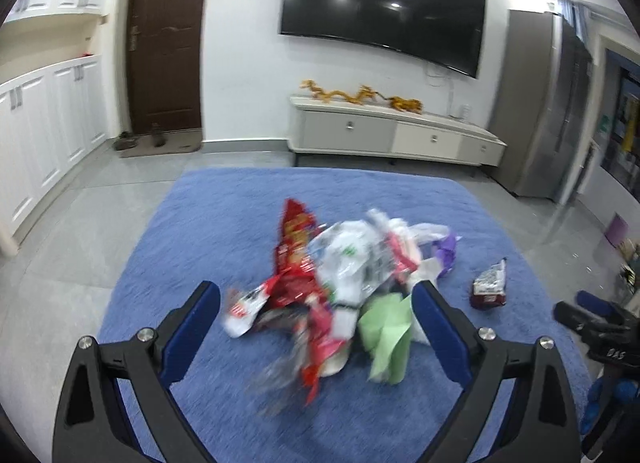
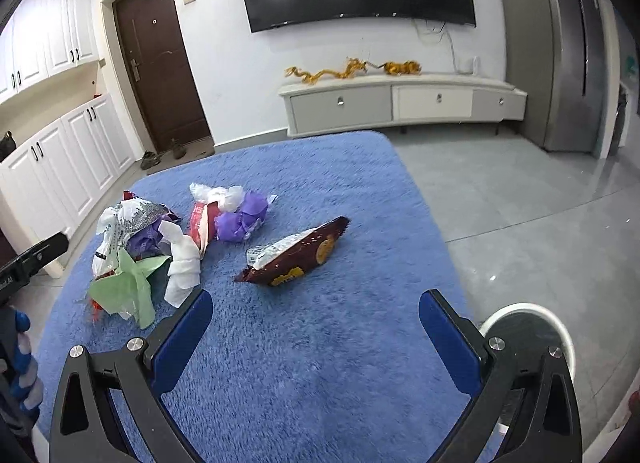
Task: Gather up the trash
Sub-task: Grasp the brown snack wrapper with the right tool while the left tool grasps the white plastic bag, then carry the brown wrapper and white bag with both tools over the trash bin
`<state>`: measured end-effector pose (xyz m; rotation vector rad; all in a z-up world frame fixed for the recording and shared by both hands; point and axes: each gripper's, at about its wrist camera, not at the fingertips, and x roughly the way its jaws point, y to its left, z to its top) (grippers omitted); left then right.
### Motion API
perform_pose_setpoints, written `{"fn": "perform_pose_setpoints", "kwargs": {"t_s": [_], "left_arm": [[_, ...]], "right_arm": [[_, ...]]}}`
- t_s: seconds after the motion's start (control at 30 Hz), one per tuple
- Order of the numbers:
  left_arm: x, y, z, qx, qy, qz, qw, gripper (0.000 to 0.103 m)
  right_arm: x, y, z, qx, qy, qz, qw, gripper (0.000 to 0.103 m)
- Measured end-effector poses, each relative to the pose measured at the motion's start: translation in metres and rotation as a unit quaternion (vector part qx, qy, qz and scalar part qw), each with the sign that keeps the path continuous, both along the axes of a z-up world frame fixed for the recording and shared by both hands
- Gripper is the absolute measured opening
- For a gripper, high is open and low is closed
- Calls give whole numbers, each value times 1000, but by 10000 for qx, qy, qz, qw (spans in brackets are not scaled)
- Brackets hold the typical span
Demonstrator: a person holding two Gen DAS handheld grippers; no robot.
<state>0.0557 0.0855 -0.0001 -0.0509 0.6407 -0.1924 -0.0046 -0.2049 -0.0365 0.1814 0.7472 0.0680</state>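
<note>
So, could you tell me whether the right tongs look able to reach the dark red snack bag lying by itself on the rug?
Probably yes: the right tongs are open, and only bare blue rug lies between them and the snack bag.

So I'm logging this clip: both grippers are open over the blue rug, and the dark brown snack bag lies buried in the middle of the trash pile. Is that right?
Not quite: the dark brown snack bag lies on its own on the blue rug, apart from the trash pile, as the right wrist view shows. The rest holds: the left gripper and right gripper are both open over the rug.
</note>
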Motion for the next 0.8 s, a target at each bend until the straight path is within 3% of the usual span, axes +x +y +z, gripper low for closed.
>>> {"fn": "perform_pose_setpoints", "kwargs": {"t_s": [0.07, 0.23, 0.3, 0.47, 0.5, 0.6, 0.8], "left_arm": [[13, -9, 0, -17, 75, -158, 9998, 88], [43, -23, -11, 166, 234, -177, 9994, 85], [53, -27, -19, 180, 374, -157, 9990, 77], [68, -28, -35, 169, 659, -67, 9977, 64], [70, -27, -38, 149, 704, -61, 9974, 56], [71, -24, -42, 15, 774, -67, 9970, 47], [58, -13, -35, -234, 609, 46, 9979, 40]], "right_arm": [[9, 0, -4, 43, 24, 63, 10000, 103], [33, -1, -11, 311, 176, 217, 9991, 103], [44, -2, -15, 486, 223, 275, 9982, 101], [74, -6, -32, 965, 564, 297, 9933, 88], [78, -8, -36, 1056, 632, 275, 9920, 84], [88, -10, -49, 1231, 789, 229, 9890, 68], [79, -14, -47, 1241, 659, 351, 9895, 49]]}}
